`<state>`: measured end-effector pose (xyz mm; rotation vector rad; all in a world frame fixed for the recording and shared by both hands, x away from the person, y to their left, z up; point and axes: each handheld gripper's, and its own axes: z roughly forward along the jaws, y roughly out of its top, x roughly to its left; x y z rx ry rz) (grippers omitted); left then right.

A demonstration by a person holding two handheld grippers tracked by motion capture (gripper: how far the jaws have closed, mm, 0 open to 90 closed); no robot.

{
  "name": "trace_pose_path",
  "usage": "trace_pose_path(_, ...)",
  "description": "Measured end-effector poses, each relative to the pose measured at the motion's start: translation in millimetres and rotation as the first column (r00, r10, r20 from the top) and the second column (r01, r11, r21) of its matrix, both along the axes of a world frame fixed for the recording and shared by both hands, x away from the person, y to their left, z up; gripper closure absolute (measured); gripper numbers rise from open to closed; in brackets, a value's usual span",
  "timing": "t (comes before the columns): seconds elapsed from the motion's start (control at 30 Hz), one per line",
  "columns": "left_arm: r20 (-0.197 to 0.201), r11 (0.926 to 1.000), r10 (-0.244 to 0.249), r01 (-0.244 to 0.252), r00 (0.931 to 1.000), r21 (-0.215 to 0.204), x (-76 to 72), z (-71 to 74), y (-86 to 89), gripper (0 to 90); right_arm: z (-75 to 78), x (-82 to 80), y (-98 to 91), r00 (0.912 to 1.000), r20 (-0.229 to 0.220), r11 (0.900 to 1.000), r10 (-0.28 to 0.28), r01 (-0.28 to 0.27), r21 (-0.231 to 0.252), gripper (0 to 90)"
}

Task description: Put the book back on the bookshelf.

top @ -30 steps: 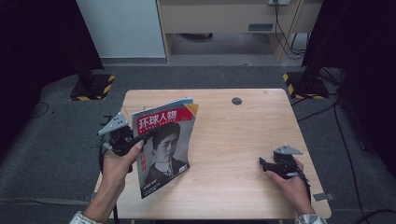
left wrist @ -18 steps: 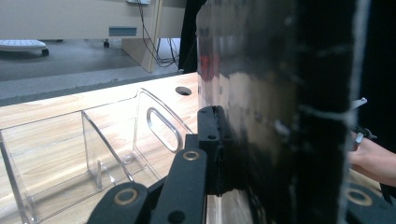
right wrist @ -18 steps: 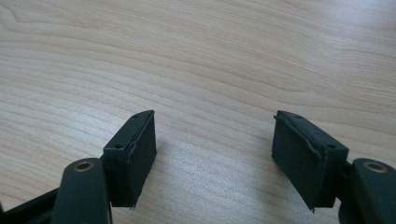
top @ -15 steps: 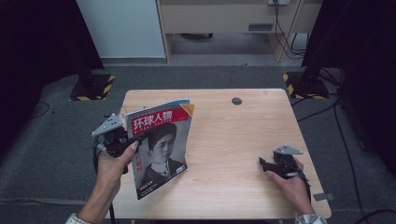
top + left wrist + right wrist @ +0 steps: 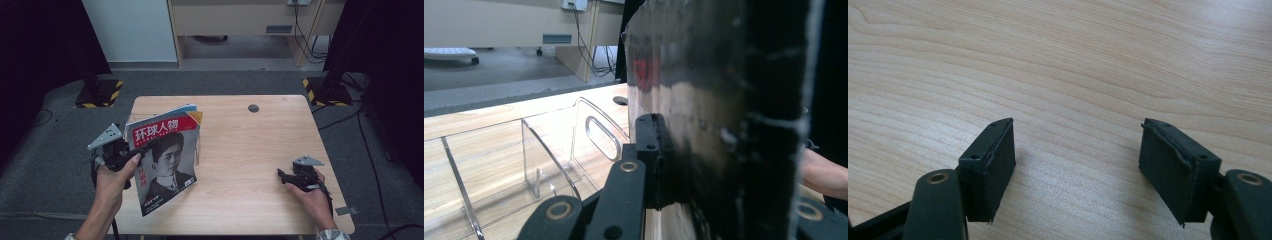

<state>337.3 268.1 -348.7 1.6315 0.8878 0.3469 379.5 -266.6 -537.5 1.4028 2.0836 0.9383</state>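
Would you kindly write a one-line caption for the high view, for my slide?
Left gripper holds a magazine upright over a clear rack on the wooden table; right gripper rests open.

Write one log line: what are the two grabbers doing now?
left gripper: shut on glossy red-titled portrait magazine, upright | right gripper: open, empty, on wooden table | clear plastic rack: beside magazine

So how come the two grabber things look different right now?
The left gripper is pinched shut on the magazine and holds it up off the table; the right gripper has its jaws apart with nothing between them. The left gripper is raised at the table's edge, near a clear plastic rack; the right gripper sits low over bare wood. Both are black, two-jawed and hand-held.
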Motion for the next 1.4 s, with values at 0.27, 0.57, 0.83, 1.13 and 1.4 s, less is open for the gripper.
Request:
trace_pose_path(0.27, 0.001, 1.0000, 0.005, -0.005, 1.0000, -0.005, -4.4, 1.8, 7.2, 86.1, 0.0, 0.0, -0.1, 1.0000, 0.000, 1.0000, 0.001, -0.001, 0.000, 30.7)
trace_pose_path(0.57, 0.010, 0.9995, 0.030, -0.030, 0.9995, -0.009, -7.9, 4.9, 20.0, 86.2, 0.0, 0.0, -0.2, 1.0000, 0.000, 1.0000, 0.002, -0.002, 0.000, 30.7)
trace_pose_path(0.83, 0.012, 0.9987, 0.049, -0.049, 0.9987, -0.010, -9.1, 3.7, 30.4, 86.1, 0.0, 0.0, -0.2, 1.0000, 0.000, 1.0000, 0.002, -0.002, 0.000, 30.8)
trace_pose_path(1.13, 0.009, 0.9970, 0.077, -0.077, 0.9970, -0.012, -13.2, 1.9, 45.5, 86.1, 0.0, 0.0, -0.2, 1.0000, 0.000, 1.0000, 0.002, -0.002, 0.000, 30.7)
trace_pose_path(1.4, 0.012, 0.9949, 0.098, -0.098, 0.9951, -0.023, -16.8, 1.0, 56.9, 86.1, 0.0, 0.0, -0.2, 1.0000, 0.000, 1.0000, 0.002, -0.002, 0.000, 30.7)
